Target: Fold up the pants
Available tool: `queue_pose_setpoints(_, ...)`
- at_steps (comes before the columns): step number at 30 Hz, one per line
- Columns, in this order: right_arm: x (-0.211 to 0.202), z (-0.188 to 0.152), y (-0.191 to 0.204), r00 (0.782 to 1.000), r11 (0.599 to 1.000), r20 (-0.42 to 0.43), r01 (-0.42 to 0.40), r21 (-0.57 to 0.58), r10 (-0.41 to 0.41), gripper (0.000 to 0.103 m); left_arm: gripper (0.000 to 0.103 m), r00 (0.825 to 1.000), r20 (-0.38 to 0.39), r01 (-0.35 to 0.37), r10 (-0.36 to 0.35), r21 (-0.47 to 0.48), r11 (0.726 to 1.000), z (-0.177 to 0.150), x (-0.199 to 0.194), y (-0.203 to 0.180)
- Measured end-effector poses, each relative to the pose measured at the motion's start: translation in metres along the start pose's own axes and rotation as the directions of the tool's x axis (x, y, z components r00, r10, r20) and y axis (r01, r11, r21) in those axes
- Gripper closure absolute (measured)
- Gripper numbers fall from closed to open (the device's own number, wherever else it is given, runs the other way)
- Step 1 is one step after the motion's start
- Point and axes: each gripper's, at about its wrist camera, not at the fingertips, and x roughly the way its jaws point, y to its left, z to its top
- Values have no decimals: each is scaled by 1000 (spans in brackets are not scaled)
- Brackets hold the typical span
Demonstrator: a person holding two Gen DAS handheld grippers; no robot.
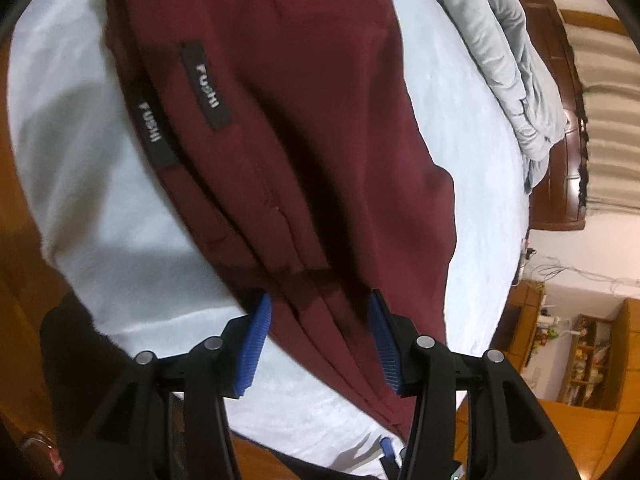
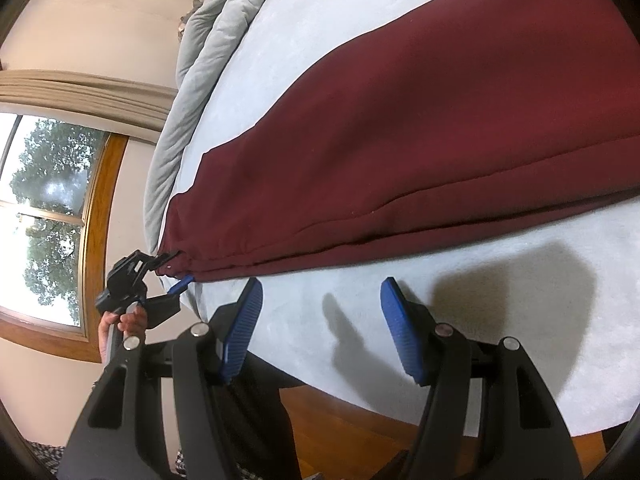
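Maroon pants lie on the bed; left tongs straddle the waist edge unpinched, right tongs gape empty. Pinch all layers before lifting.

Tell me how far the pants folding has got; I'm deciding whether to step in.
Done: the maroon pants lie flat on the white bed cover, legs seemingly stacked lengthwise. In hand: the left gripper stands open around the hem, fabric between its jaws, pads not pressing. The right gripper is open over bare cover. Left: the crosswise folds.
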Motion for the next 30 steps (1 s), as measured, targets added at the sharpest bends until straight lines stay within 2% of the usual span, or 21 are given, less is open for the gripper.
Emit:
queue_pose_setpoints(4, 0, 0, -3, 1000, 1000, 0, 4, 12, -4, 41, 53, 1000, 7, 31, -31, 9, 999, 3, 2, -4)
queue_pose_setpoints(5, 2, 0, -4, 1000, 1000, -2, 4, 17, -4, 41, 56, 1000, 9, 24, -25, 20, 1000, 3, 4, -5)
queue_pose_setpoints(6, 3, -1, -5, 1000, 1000, -4, 4, 20, -4, 41, 61, 1000, 12, 14, -14, 26, 1000, 4, 5, -5)
queue_pose_setpoints(8, 4, -2, -5, 1000, 1000, -6, 6, 22, -6, 41, 87, 1000, 5, -3, 3, 42, 999, 0, 8, -3)
queue_pose_setpoints(12, -1, -1, -5, 1000, 1000, 4, 2, 21, -2, 41, 95, 998, 56, -12, 7, 97, 995, -17, -11, -1)
queue_pose_setpoints(13, -3, -1, -5, 1000, 1000, 10, 0, 24, 0, 41, 100, 997, 76, -38, 29, 113, 993, -22, -18, 1)
queue_pose_setpoints(14, -5, 0, -6, 1000, 1000, 16, -4, 28, 3, 41, 100, 995, 87, -63, 53, 121, 991, -23, -20, 7)
queue_pose_setpoints(16, -6, 2, -9, 1000, 999, 23, -1, 39, 1, 40, 101, 994, 45, -105, 100, 120, 987, -22, -11, 21)
queue_pose_setpoints(18, -7, 2, -11, 1000, 999, 22, 17, 49, -18, 38, 101, 996, 38, -80, 77, 104, 991, -22, -10, 28)
queue_pose_setpoints(20, -10, 0, -13, 999, 998, 28, 24, 64, -25, 30, 101, 996, 63, -69, 58, 175, 982, -30, -17, 12)
queue_pose_setpoints(21, -12, 0, -15, 999, 997, 33, 25, 74, -27, 30, 99, 995, 76, -80, 64, 225, 971, -35, -19, 0)
queue_pose_setpoints(24, -21, 3, -28, 998, 991, 59, 21, 135, -29, 30, 79, 994, 93, -93, 62, 380, 920, -60, -16, -43)
queue_pose_setpoints(25, -25, 3, -33, 997, 987, 73, 17, 161, -29, 29, 64, 994, 89, -90, 57, 428, 899, -69, -11, -59)
queue_pose_setpoints(26, -30, 4, -39, 995, 982, 89, 19, 187, -36, 29, 58, 994, 88, -92, 58, 464, 881, -76, -5, -71)
queue_pose_setpoints(28, -42, 6, -53, 990, 971, 134, 21, 239, -54, 29, 57, 996, 73, -88, 57, 542, 836, -92, 12, -97)
queue_pose_setpoints(30, -53, 10, -67, 983, 958, 174, 11, 285, -63, 29, 54, 998, 48, -68, 50, 573, 817, -100, 26, -111)
